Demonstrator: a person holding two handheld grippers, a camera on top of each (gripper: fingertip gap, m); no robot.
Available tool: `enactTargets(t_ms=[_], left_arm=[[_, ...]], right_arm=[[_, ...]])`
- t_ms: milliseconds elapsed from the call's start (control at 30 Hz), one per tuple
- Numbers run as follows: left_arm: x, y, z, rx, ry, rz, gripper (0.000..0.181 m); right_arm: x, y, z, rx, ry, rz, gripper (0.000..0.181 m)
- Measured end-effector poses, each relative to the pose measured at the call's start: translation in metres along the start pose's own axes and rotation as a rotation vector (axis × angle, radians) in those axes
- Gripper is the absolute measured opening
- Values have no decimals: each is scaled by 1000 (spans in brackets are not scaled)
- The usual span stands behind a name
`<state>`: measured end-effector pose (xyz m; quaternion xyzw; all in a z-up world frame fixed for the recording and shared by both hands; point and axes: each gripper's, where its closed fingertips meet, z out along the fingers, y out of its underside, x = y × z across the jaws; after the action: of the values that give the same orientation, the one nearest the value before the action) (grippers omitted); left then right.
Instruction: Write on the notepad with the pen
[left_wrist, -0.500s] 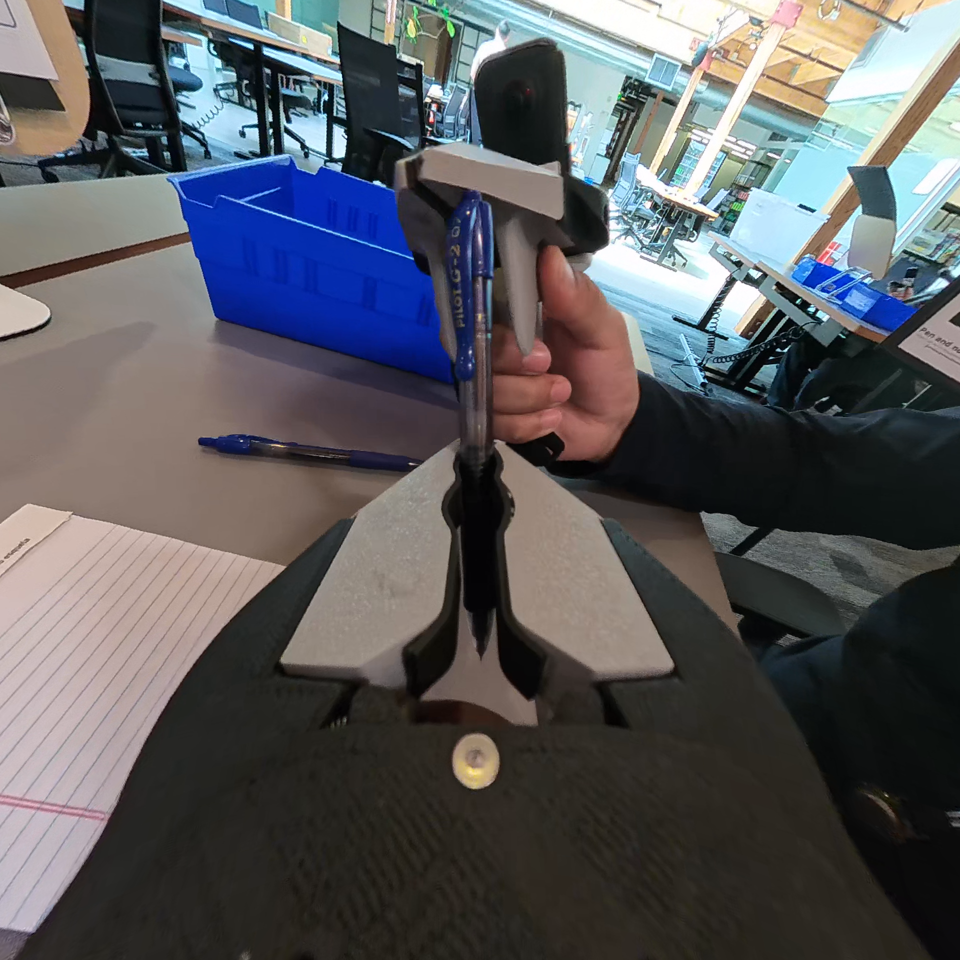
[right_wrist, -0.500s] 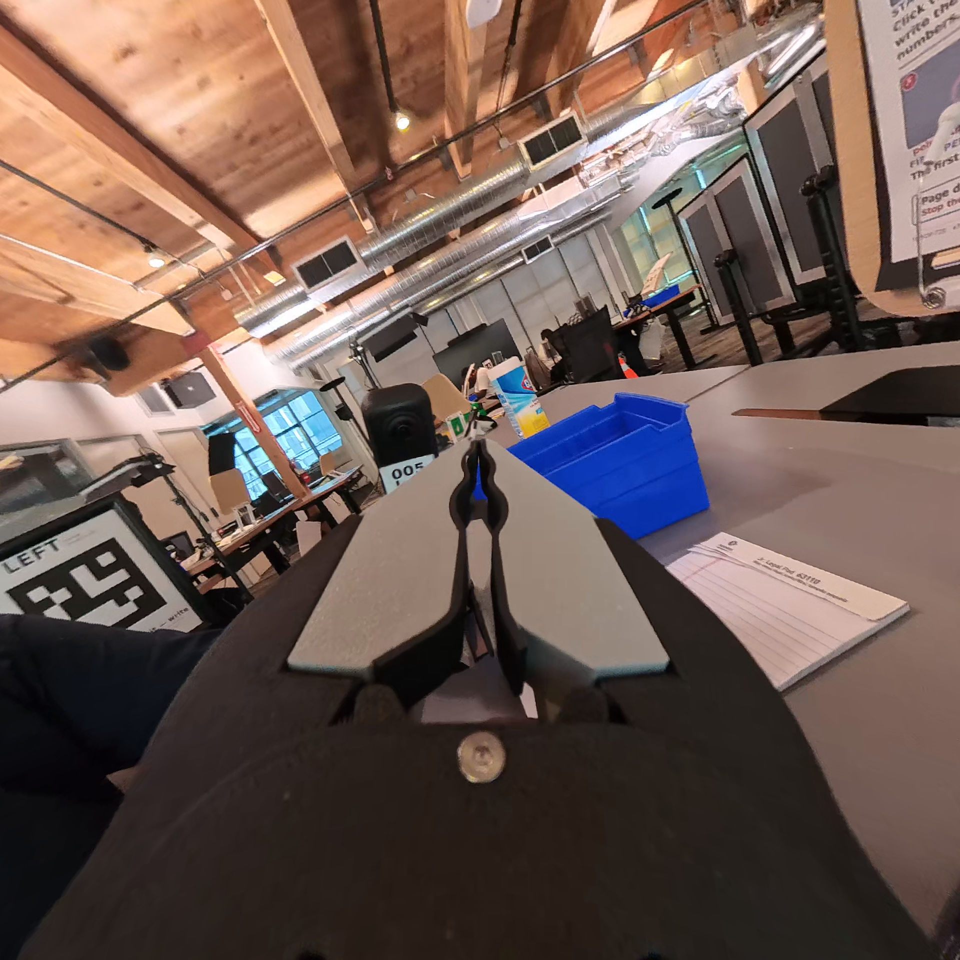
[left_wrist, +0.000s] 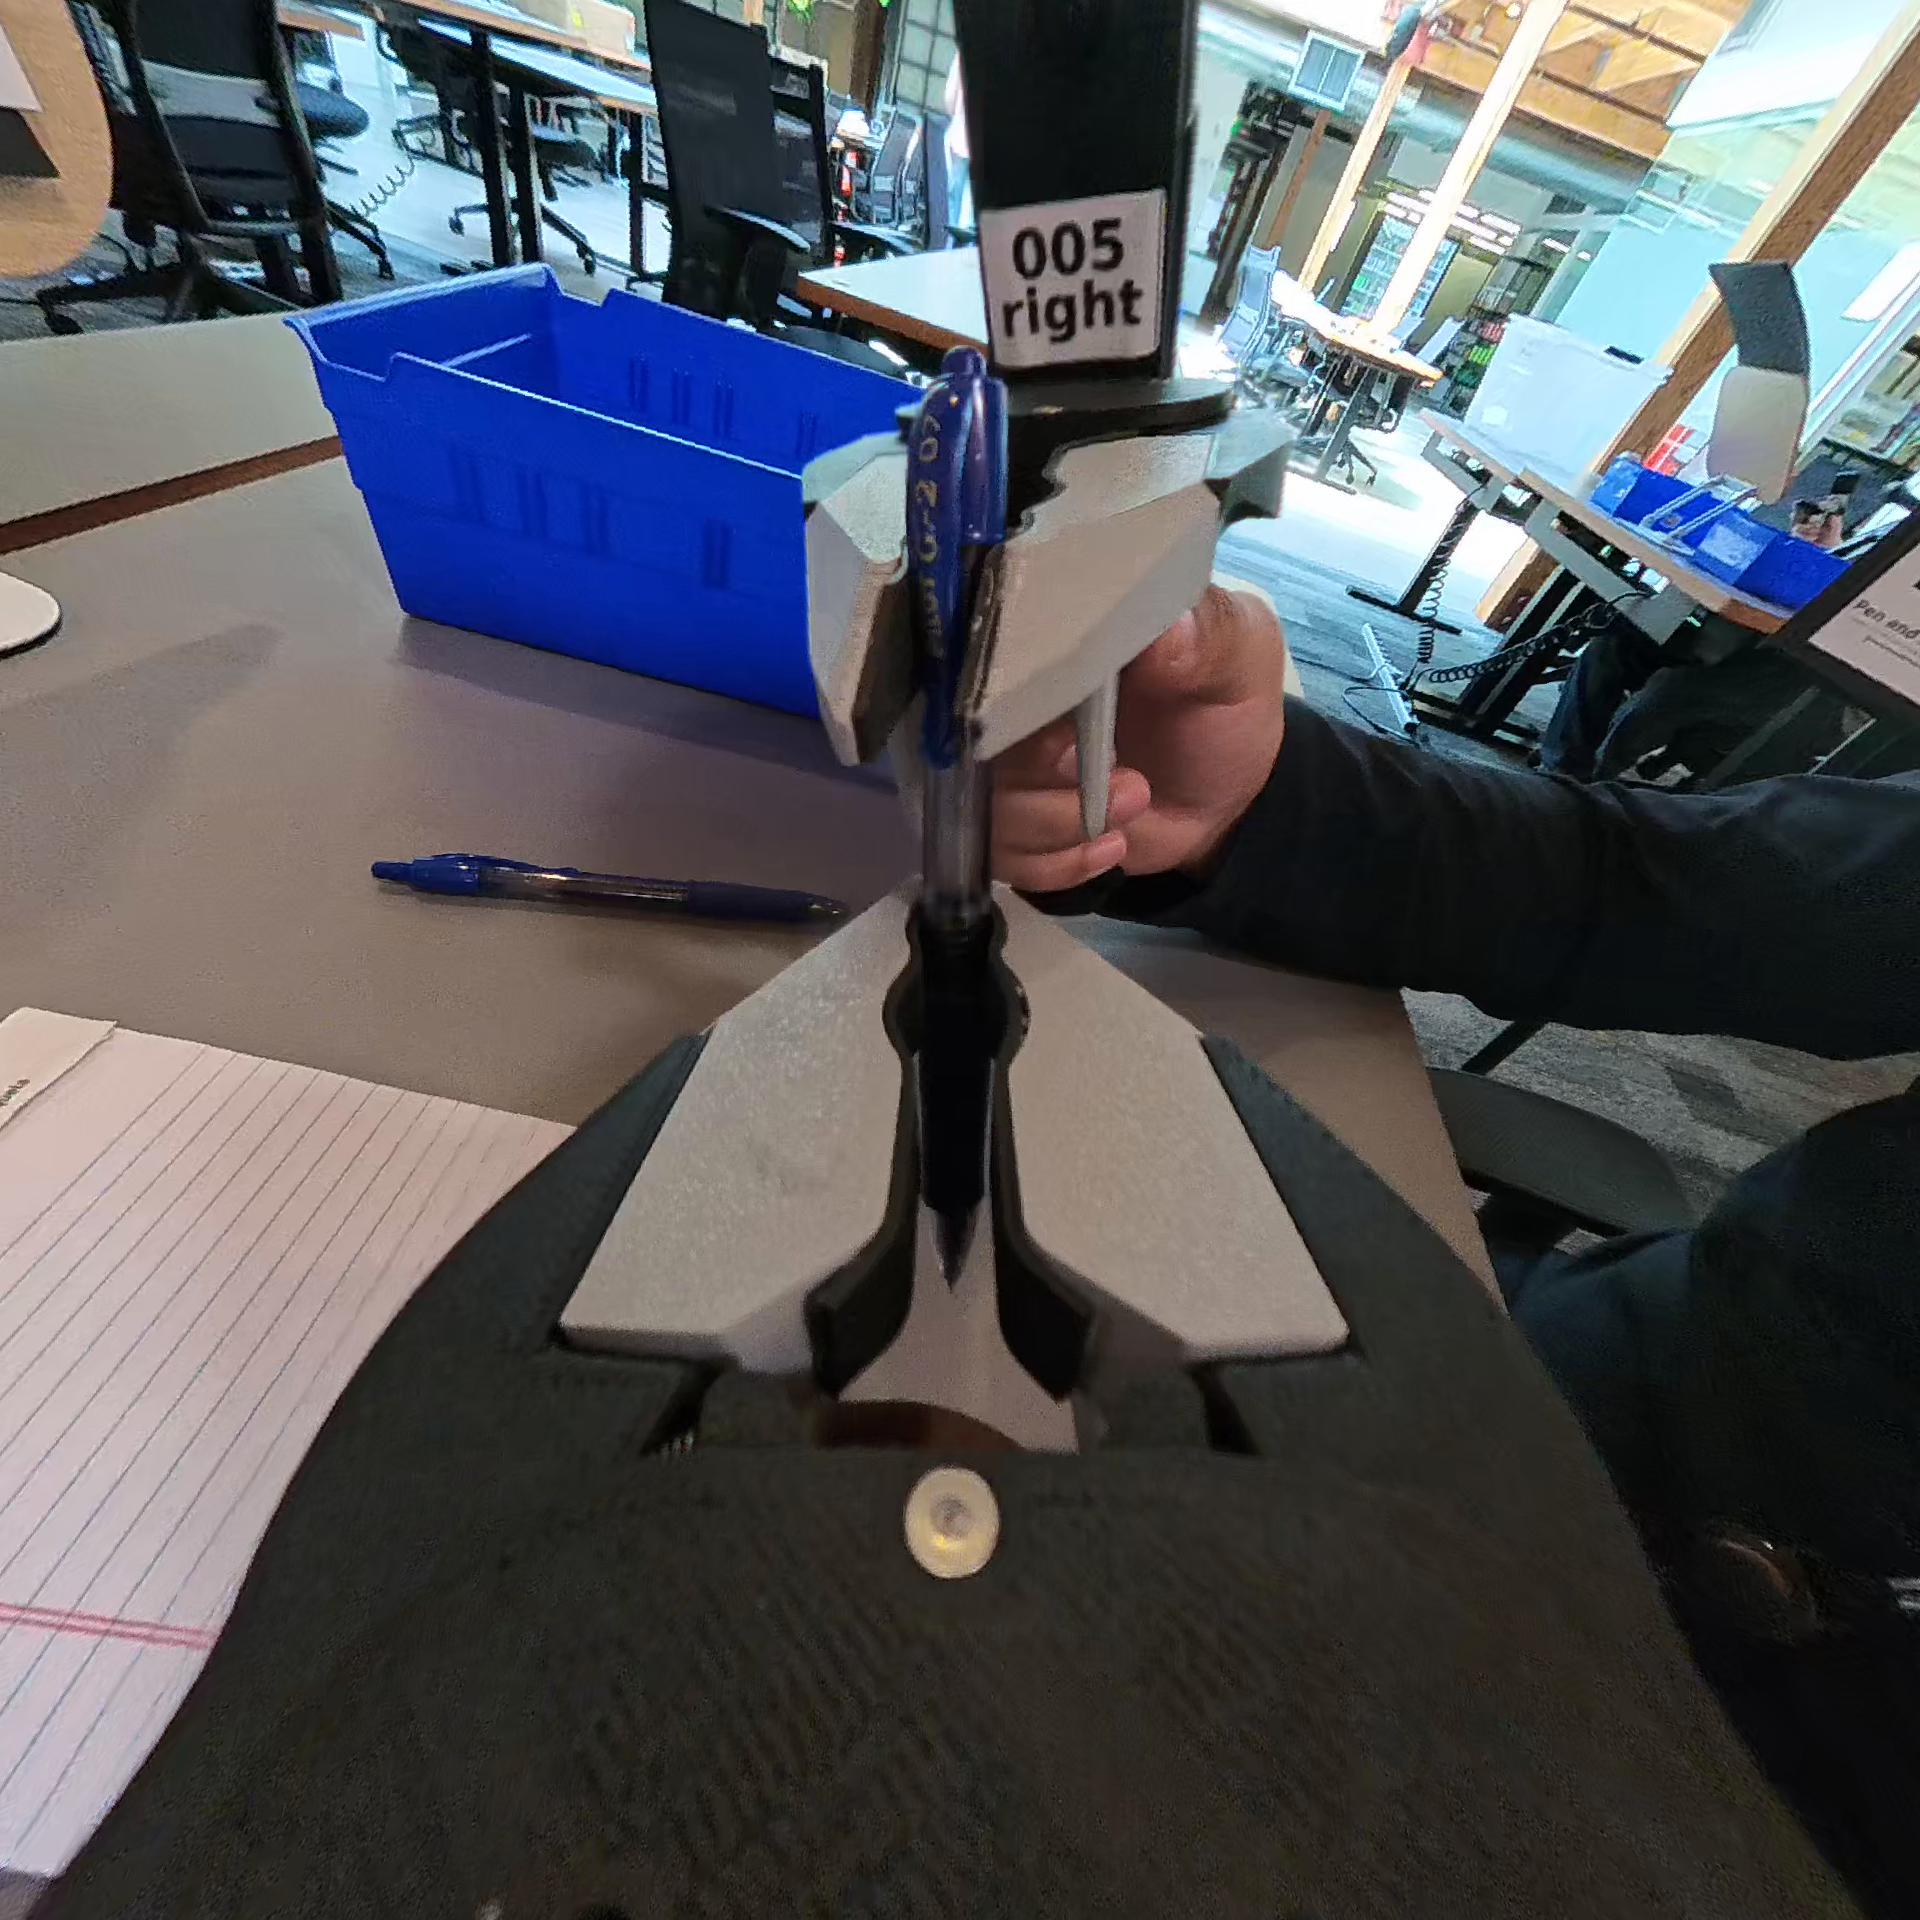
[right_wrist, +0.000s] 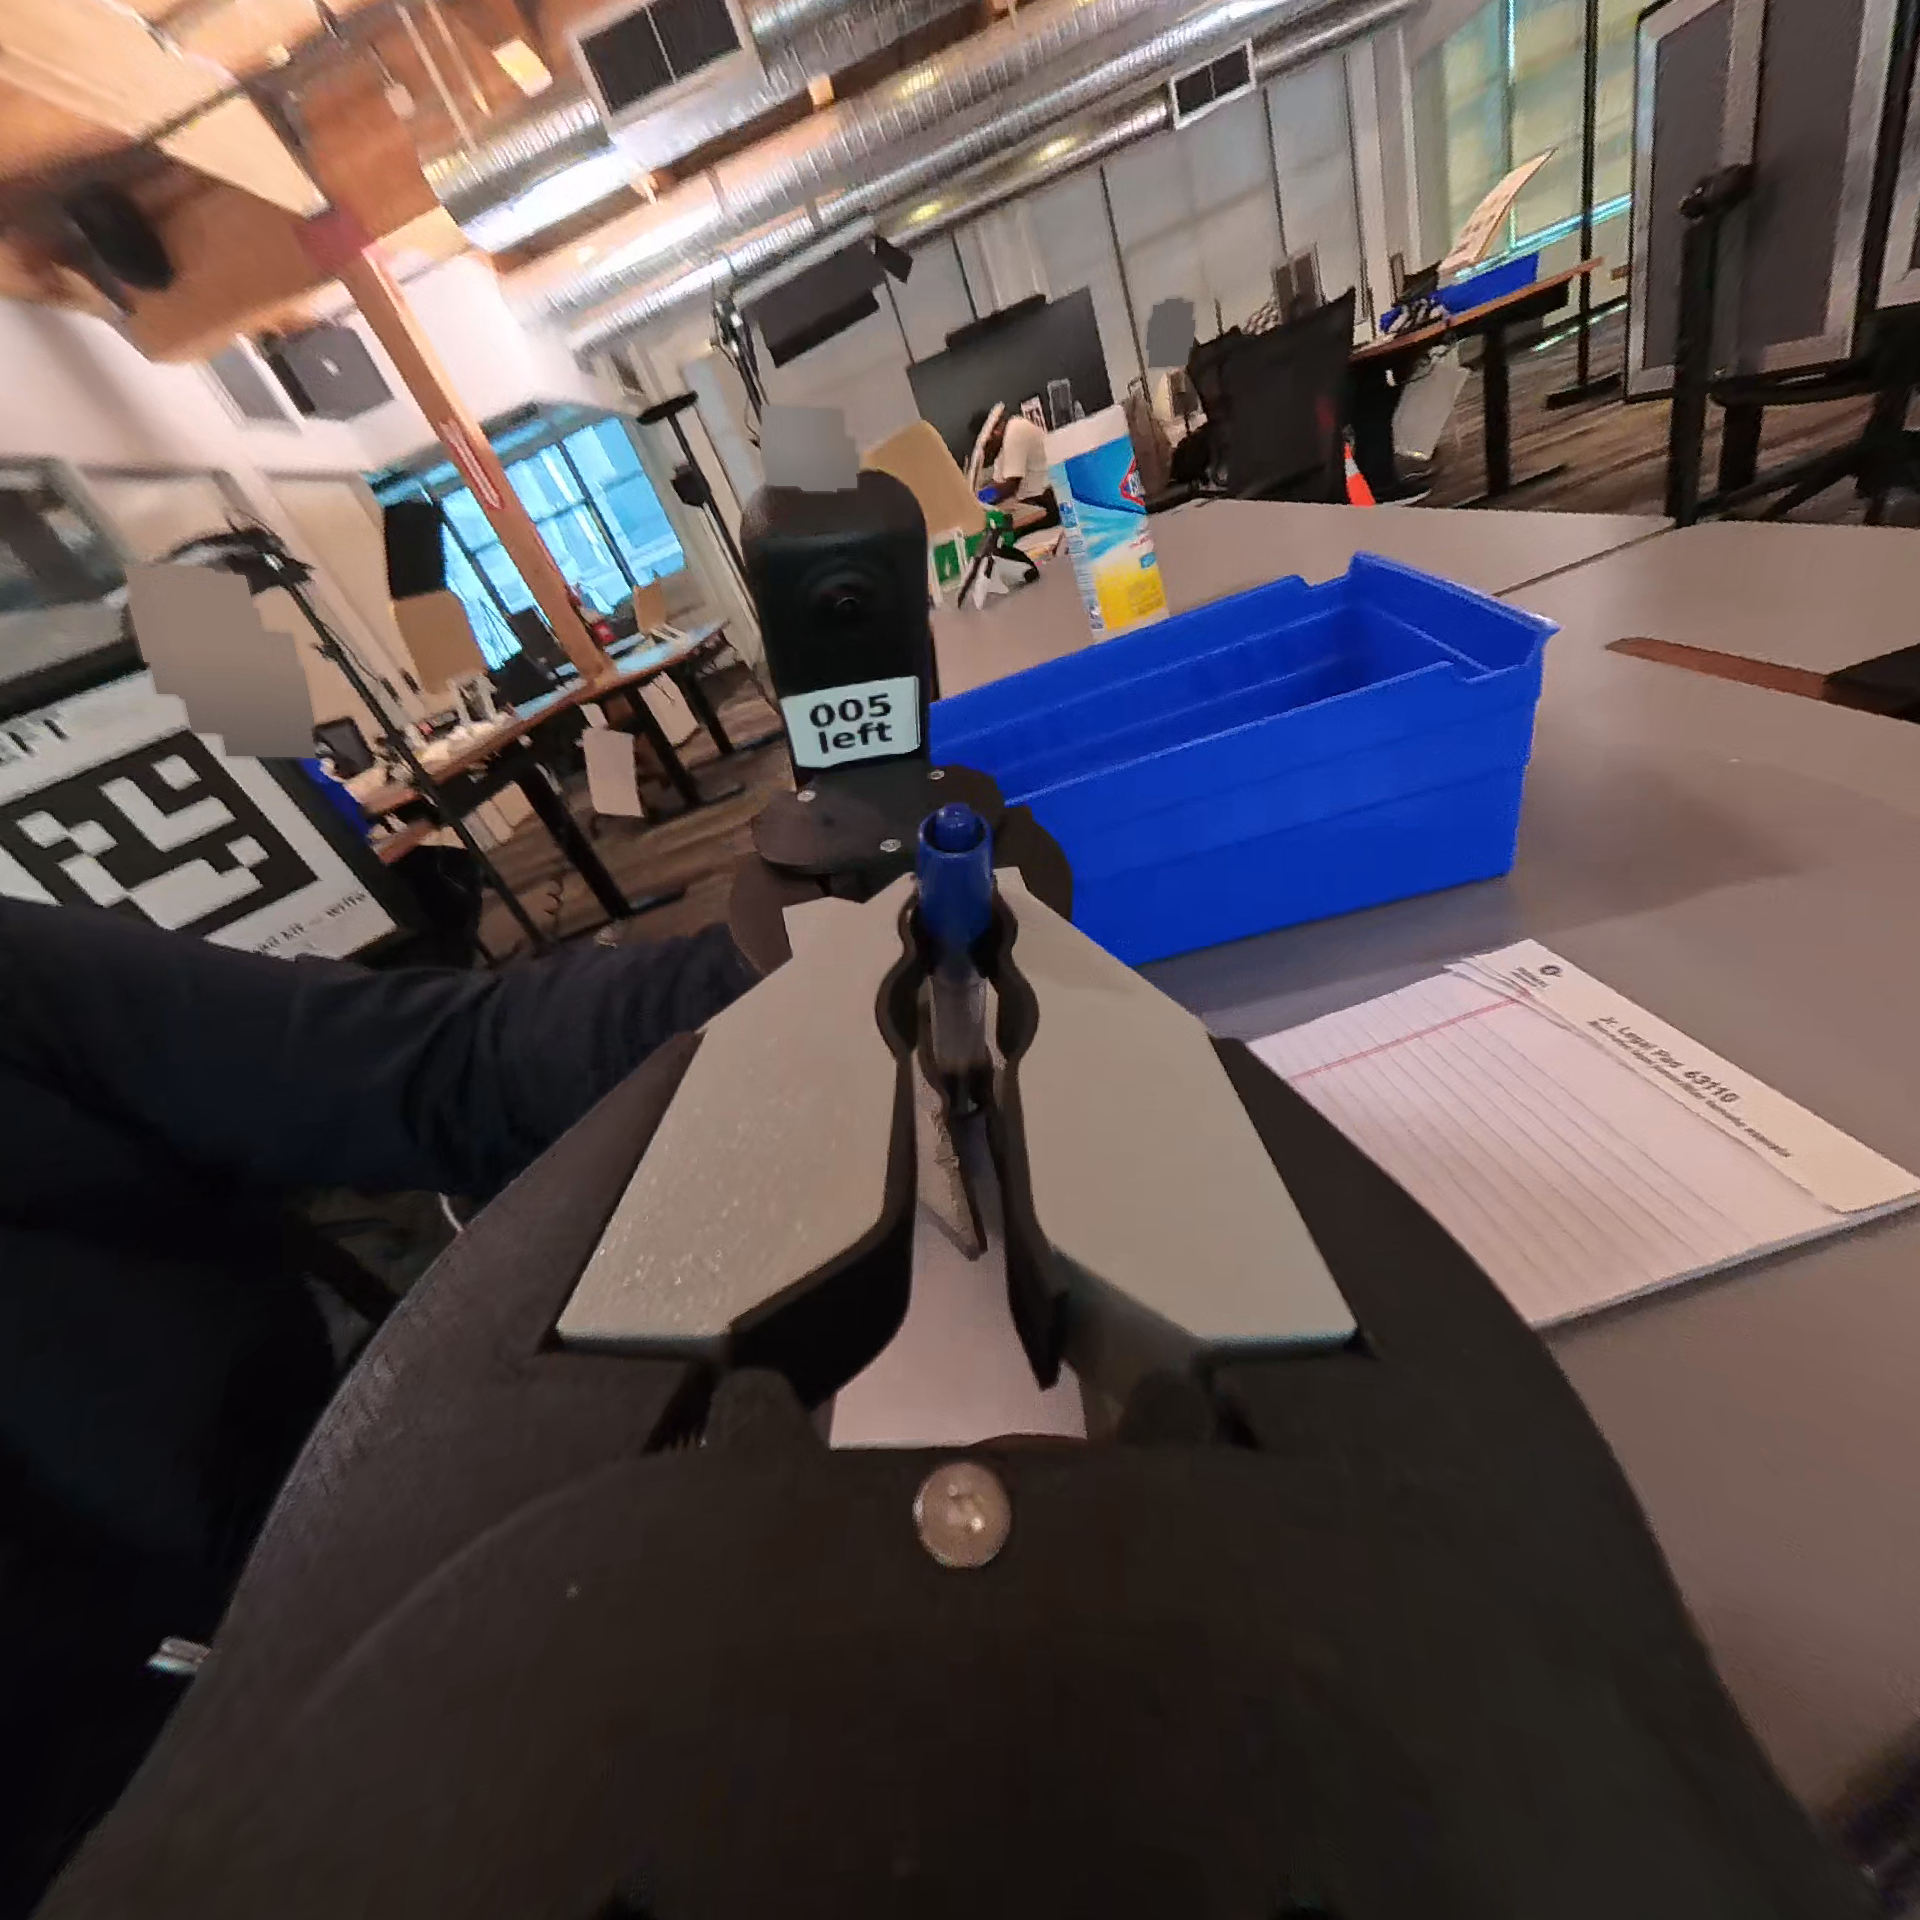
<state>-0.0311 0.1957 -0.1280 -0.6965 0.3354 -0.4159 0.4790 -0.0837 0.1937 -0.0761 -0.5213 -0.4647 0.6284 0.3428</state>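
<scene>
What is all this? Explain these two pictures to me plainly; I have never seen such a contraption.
No robot here: a person holds hand-held tongs in each hand, each with a camera looking along its two fingers. One picture looks out from the left tongs, the other from the right tongs, so each also shows the other pair. Both are shut on one blue pen, held in the air between them. On the grey table lie a lined notepad, a second blue pen and a blue bin. The visible page shows no handwriting.
</scene>
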Motion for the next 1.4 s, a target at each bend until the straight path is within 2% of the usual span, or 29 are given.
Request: enactTargets(t_ms=[133, 333, 467, 733, 900, 1400], left_arm=[[-1, -1, 0, 22, 24, -62, 6], [-3, 4, 0, -1, 19, -41, 7], [-3, 7, -2, -33, -12, 45, 6], [11, 18, 6, -107, 32, 102, 5], [11, 10, 1, -69, 41, 83, 5], [3, -8, -8, 35, 18, 51, 8]], right_arm=[[1, -5, -3, 4, 45, -51, 6], [4, -20, -17, 77, 46, -36, 5], [-2, -17, -17, 44, 14, -65, 6], [-17, -2, -13, -39, -92, -63, 6], [-13, 23, -1, -169, -51, -121, 7], [-5, 17, -7, -141, -19, -117, 7]])
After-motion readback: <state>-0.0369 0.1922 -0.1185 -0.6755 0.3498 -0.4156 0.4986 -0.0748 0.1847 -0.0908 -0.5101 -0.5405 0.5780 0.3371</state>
